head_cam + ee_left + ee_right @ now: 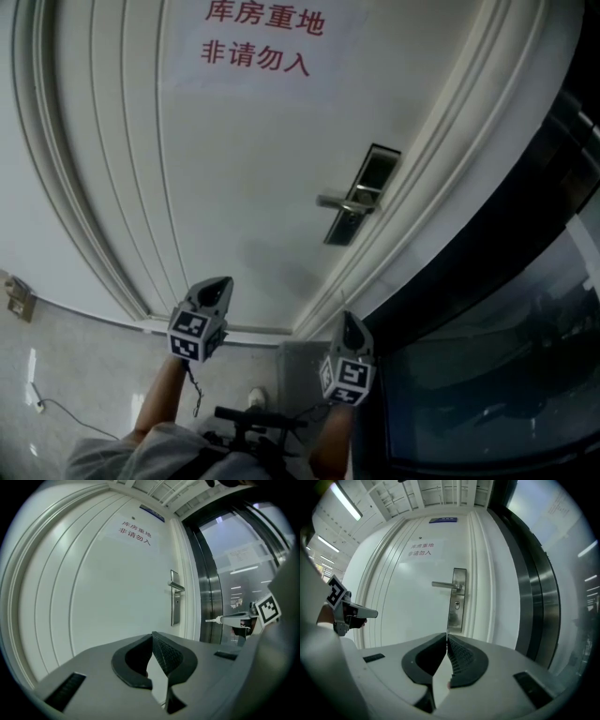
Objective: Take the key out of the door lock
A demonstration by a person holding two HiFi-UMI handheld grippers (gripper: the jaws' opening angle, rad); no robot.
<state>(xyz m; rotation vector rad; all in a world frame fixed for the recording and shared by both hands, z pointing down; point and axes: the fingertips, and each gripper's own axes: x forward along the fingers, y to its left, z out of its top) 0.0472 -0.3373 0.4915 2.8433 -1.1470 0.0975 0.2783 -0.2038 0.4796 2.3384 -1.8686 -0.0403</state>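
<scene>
The white door (234, 169) carries a steel lock plate (361, 195) with a lever handle (446, 585). No key sticks out of the keyhole (457, 604). My right gripper (348, 321) hangs back from the door, below the lock, pointing at it. Its jaws (447, 637) are shut, and a thin pale sliver shows past the tips. In the left gripper view that sliver is a small pale key (212, 619) poking out of the right gripper. My left gripper (221, 284) is further left, jaws (152, 637) shut with nothing in them.
A paper sign with red characters (262, 37) is stuck high on the door. Dark glass in a steel frame (487, 309) stands right of the door frame. On the floor at lower left are a small box (19, 298) and a cable (56, 405).
</scene>
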